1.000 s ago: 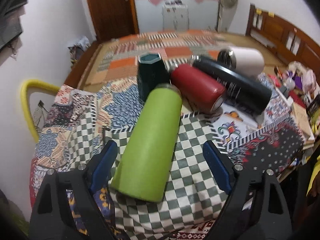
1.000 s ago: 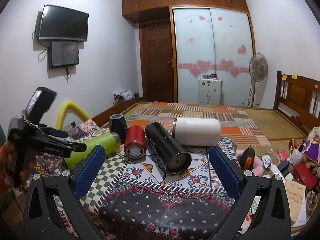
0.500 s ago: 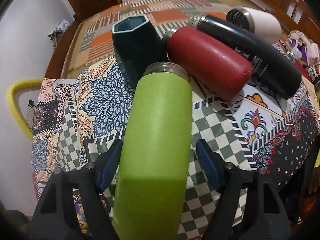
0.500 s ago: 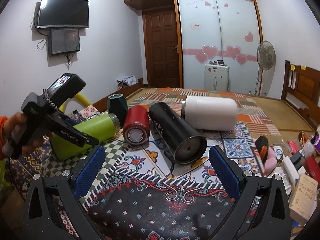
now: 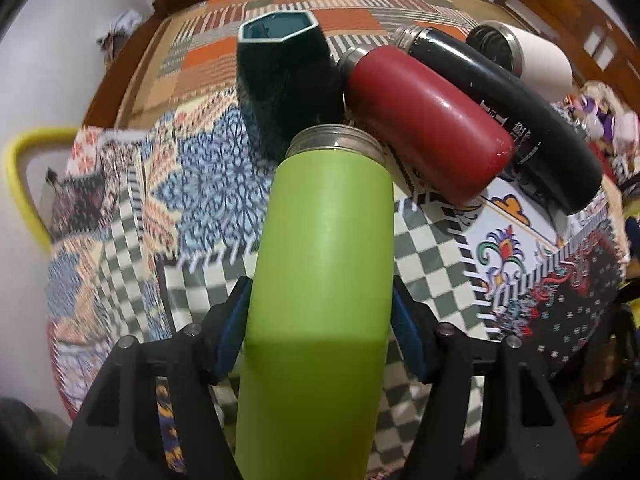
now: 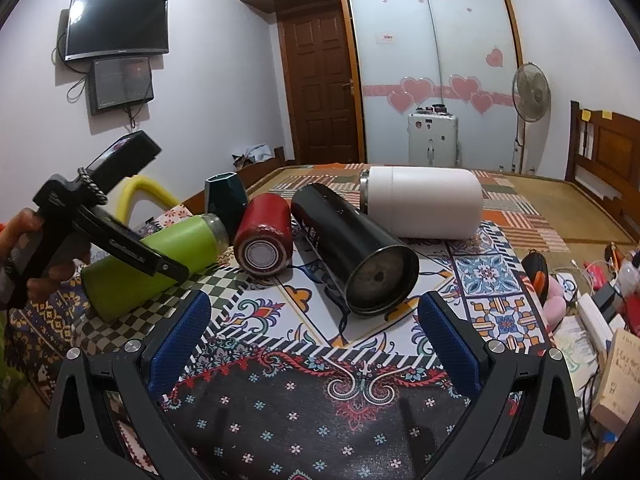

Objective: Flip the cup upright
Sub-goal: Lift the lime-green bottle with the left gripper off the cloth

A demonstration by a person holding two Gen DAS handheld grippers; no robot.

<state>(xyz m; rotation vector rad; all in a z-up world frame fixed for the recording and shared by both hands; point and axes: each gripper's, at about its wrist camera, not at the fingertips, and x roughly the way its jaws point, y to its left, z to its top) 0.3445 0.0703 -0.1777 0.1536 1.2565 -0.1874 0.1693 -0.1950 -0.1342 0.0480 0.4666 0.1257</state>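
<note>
A lime green cup (image 5: 320, 264) lies on its side on the patterned tablecloth (image 5: 432, 264), its steel mouth pointing away from me. My left gripper (image 5: 320, 320) is shut on its body, a blue pad pressed on each side. In the right wrist view the green cup (image 6: 168, 256) shows at the left with the left gripper (image 6: 120, 240) over it. My right gripper (image 6: 316, 328) is open and empty above the near part of the table.
A dark teal hexagonal cup (image 5: 284, 80) stands upright behind the green one. A red cup (image 6: 264, 240), a black cup (image 6: 352, 252) and a white cup (image 6: 424, 208) lie on their sides. Clutter (image 6: 592, 304) lies off the table's right edge.
My left gripper has moved forward around the green cup and its fingers have closed onto it. The right gripper has moved slightly closer to the table and stays open.
</note>
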